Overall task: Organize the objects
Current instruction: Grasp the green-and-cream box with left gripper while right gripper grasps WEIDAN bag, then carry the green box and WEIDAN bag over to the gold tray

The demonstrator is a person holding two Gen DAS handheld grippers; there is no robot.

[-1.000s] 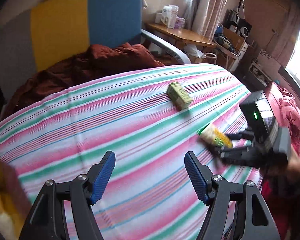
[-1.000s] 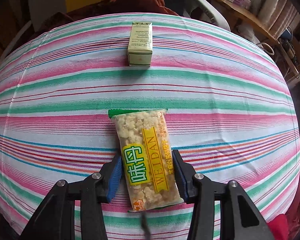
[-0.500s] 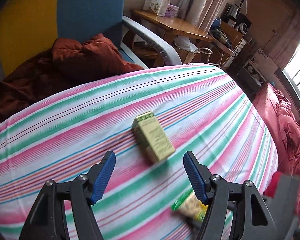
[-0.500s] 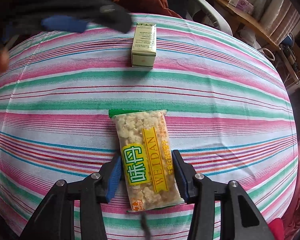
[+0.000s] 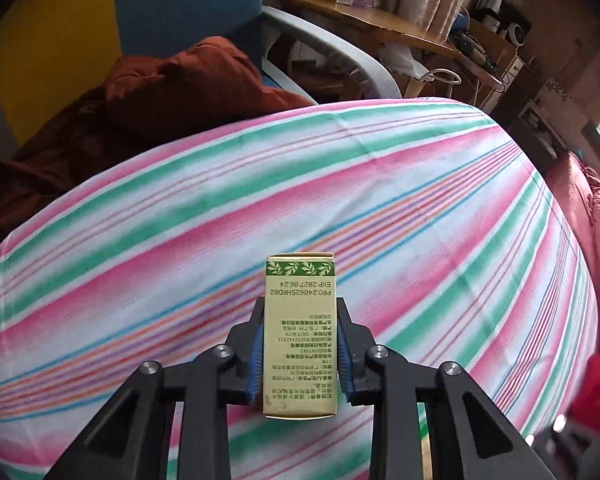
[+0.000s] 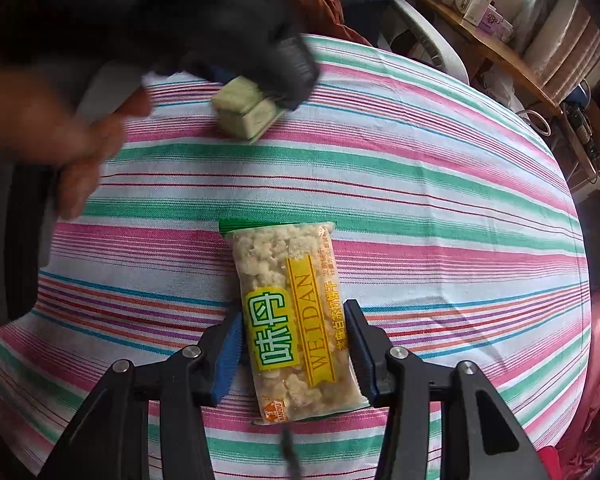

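My left gripper (image 5: 300,344) is shut on a small pale green carton (image 5: 300,336) with a leaf band and printed text, held over the striped cloth (image 5: 380,200). In the right wrist view the same carton (image 6: 246,108) shows blurred at the upper left, in the black left gripper (image 6: 268,80) with the person's hand behind it. My right gripper (image 6: 294,344) is shut on a clear snack packet (image 6: 290,320) with a yellow and green label, which lies flat on the striped cloth (image 6: 440,200).
A rust-brown blanket (image 5: 172,92) lies on a blue and yellow chair (image 5: 188,4) beyond the table's far edge. A wooden desk (image 5: 372,24) with boxes stands at the back right. Red bedding (image 5: 596,220) lies to the right.
My left gripper has moved over to the green carton and shut on it; the carton has turned and looks raised off the cloth. My right gripper has stayed shut on the snack packet.
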